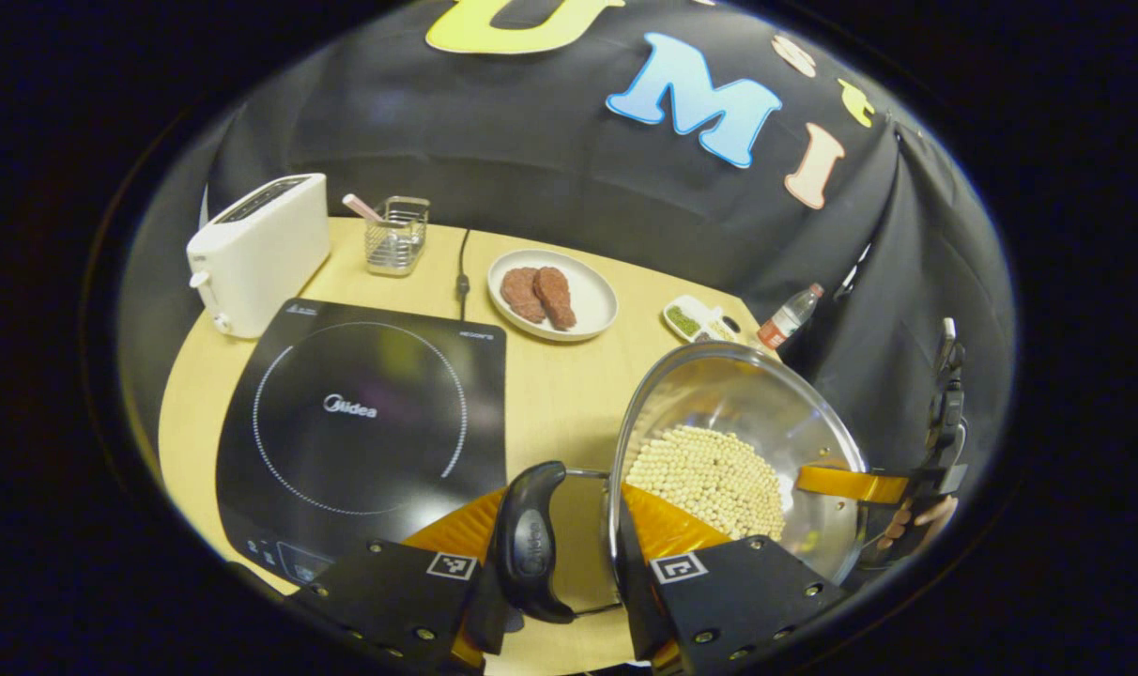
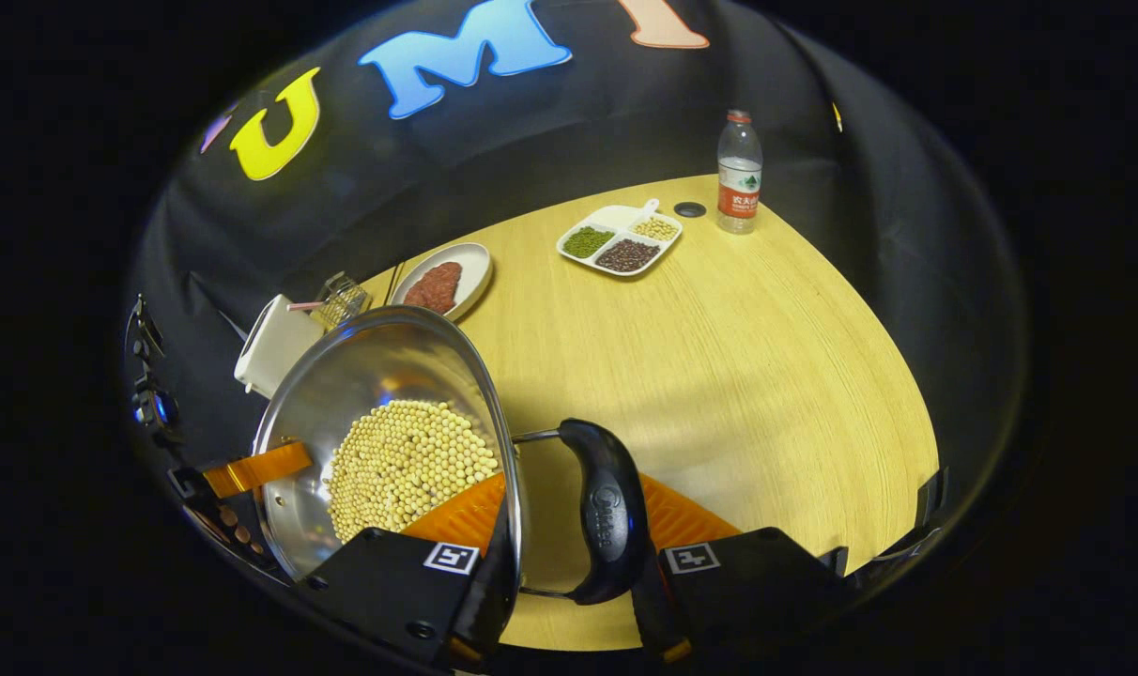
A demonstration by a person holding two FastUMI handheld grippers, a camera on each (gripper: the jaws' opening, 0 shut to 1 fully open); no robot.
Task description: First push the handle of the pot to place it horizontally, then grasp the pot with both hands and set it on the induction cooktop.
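In the left gripper view, the left gripper [image 1: 569,554] has its two fingers straddling one of the pot's black side handles [image 1: 530,540], one finger outside the handle and the other inside the rim, so it's clamped across the handle and wall. The steel pot [image 1: 766,404] is full of pale beans [image 1: 710,474] and sits tilted in the air over the wooden table [image 1: 560,385], just right of the induction cooktop [image 1: 362,422] (not on it). Farther back are a white toaster [image 1: 259,249], a wire basket [image 1: 397,235] and a plate of meat [image 1: 555,293].

In the right gripper view, the right gripper [image 2: 569,563] grips the opposite handle [image 2: 607,512] the same way, one finger inside the rim, one outside. The divided bean tray [image 2: 621,242] and a water bottle [image 2: 739,174] stand at the table's far side.
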